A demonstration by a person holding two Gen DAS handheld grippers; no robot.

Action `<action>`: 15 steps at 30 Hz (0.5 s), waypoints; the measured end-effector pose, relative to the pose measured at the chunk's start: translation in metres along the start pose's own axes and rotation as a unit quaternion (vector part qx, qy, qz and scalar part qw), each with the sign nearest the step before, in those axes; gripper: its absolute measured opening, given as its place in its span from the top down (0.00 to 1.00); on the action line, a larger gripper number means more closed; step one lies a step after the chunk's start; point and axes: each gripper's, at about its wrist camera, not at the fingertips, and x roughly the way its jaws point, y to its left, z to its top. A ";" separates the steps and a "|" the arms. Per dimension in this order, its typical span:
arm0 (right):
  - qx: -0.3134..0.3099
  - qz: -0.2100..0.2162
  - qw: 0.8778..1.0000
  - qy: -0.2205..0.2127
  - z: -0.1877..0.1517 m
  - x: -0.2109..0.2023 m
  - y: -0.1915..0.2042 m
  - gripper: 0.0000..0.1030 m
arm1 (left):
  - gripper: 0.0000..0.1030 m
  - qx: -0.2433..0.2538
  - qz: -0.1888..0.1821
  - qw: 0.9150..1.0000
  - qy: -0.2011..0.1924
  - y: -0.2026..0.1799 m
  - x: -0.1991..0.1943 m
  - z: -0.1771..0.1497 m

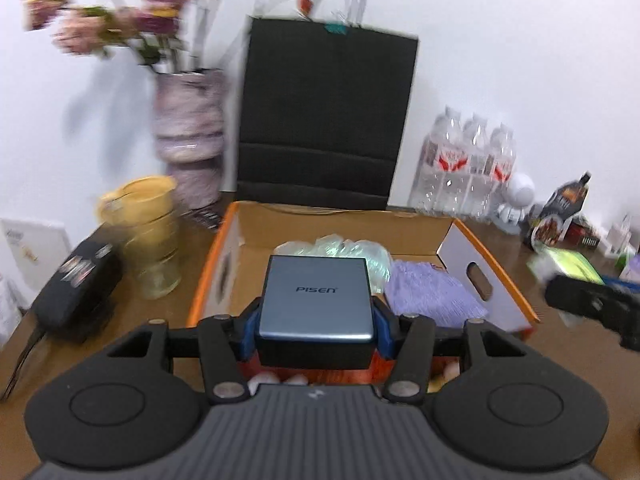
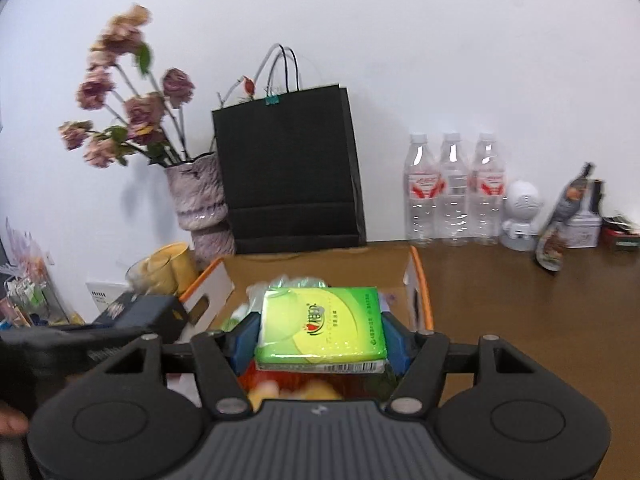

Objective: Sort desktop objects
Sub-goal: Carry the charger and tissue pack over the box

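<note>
My left gripper [image 1: 316, 320] is shut on a grey PISEN power bank [image 1: 316, 300] and holds it above the near end of an open cardboard box [image 1: 344, 224] with orange edges. Inside the box lie a clear plastic bag [image 1: 344, 252] and a purple cloth [image 1: 432, 296]. My right gripper [image 2: 320, 336] is shut on a green tissue pack [image 2: 322, 324] and holds it above the same box [image 2: 316, 268]. The right gripper also shows at the right edge of the left wrist view [image 1: 592, 300], and the left gripper at the left of the right wrist view [image 2: 120, 320].
A black paper bag [image 1: 324, 120] stands behind the box. A vase of dried roses [image 1: 188, 128] and a yellow cup [image 1: 148, 232] stand at its left, with a black pouch [image 1: 76, 284]. Three water bottles [image 2: 452, 192], a white robot figure [image 2: 522, 216] and small tins [image 2: 584, 224] line the wall on the right.
</note>
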 end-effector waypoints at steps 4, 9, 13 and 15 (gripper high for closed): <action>0.019 -0.008 0.999 0.047 0.011 0.070 -0.006 0.40 | 0.47 -0.014 0.011 0.999 0.029 0.004 0.048 0.011; 0.021 -0.021 0.995 0.093 0.008 0.136 -0.004 0.40 | 0.48 -0.006 0.013 0.999 0.051 -0.001 0.088 0.015; 0.040 -0.053 0.990 0.126 0.003 0.169 -0.017 0.39 | 0.48 -0.005 0.019 0.997 0.081 -0.005 0.114 0.017; 0.049 -0.054 0.987 0.143 0.000 0.178 -0.022 0.37 | 0.47 -0.007 0.019 0.995 0.093 -0.005 0.123 0.016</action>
